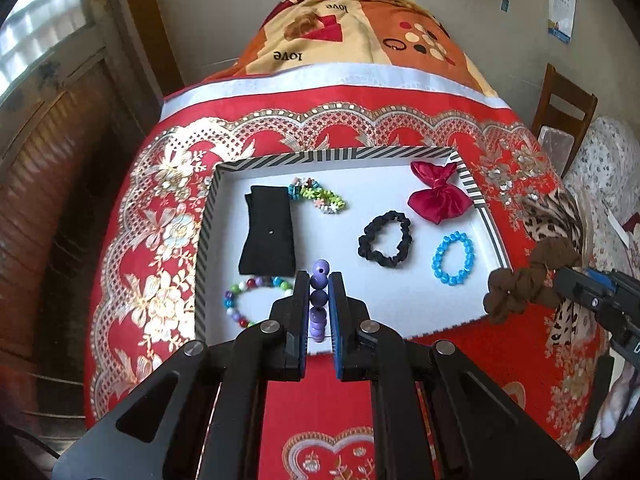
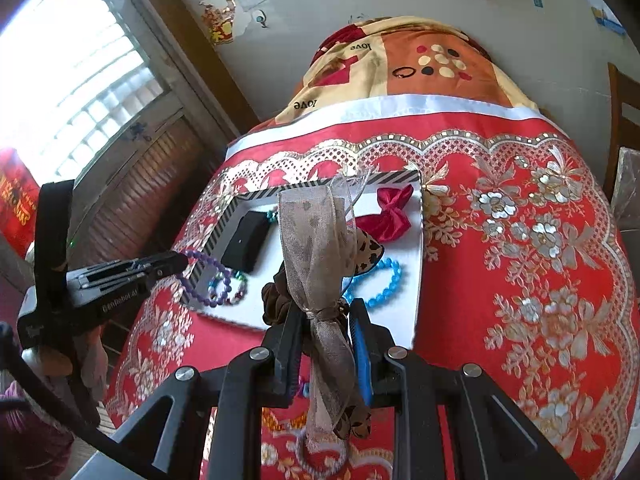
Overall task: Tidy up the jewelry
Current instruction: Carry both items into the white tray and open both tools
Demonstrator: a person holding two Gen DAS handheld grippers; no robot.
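A white tray with a striped rim [image 1: 480, 196] lies on the red cloth. My left gripper [image 1: 319, 280] is shut on a purple bead bracelet [image 1: 320, 270] above the tray's near edge; the bracelet also shows in the right wrist view [image 2: 202, 276]. My right gripper [image 2: 325, 312] is shut on a brown scrunchie with leopard and sheer ribbons [image 2: 316, 248], held over the tray's right side; it also shows in the left wrist view [image 1: 520, 288]. In the tray lie a black pouch [image 1: 268, 232], a multicoloured bead bracelet [image 1: 256, 298], a black scrunchie [image 1: 386, 238], a blue bracelet [image 1: 454, 258], a red bow [image 1: 438, 196] and a pastel bracelet [image 1: 320, 196].
The table carries a red and gold floral cloth [image 2: 520, 240]. A patterned blanket [image 1: 360, 36] is heaped behind it. A wooden chair [image 1: 564, 112] stands at the right. Wooden shutters and a window [image 2: 100, 100] are at the left.
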